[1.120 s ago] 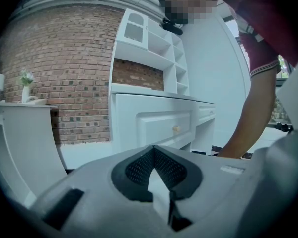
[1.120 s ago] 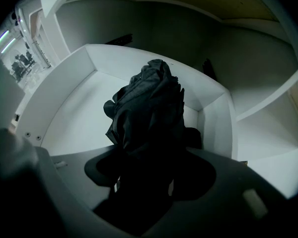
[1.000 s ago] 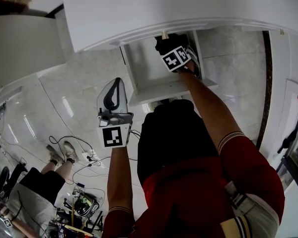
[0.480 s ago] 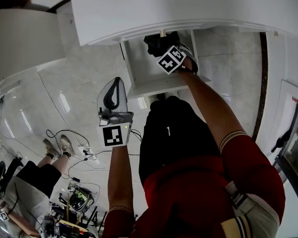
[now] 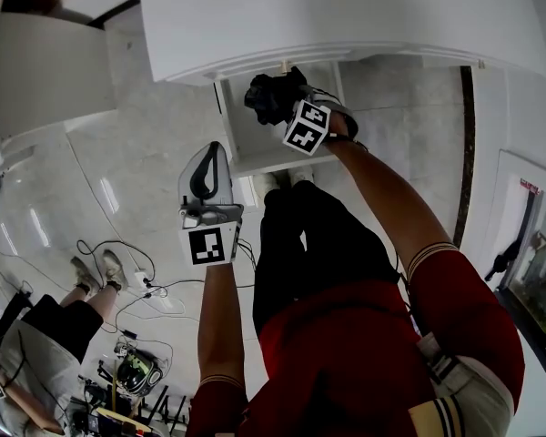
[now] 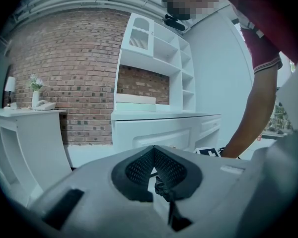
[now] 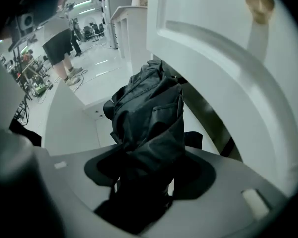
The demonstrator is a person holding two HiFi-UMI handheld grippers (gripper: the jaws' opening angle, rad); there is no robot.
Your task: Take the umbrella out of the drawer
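White marble floor (image 5: pixel 136 153) spreads under the open drawer (image 5: pixel 255 153), over which my right gripper (image 7: pixel 148 170) clamps the folded black umbrella (image 7: pixel 149 113), my left gripper (image 5: pixel 208 169) closed, empty, apart.

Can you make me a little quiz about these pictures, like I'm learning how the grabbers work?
1. True or false: the left gripper has its jaws together with nothing between them.
2. What is the right gripper clamped on? A) a white vase B) a black folded umbrella C) a floor cable
3. In the head view, is the white drawer under the right gripper open or closed?

Key: 1 true. 2 B. 3 open.
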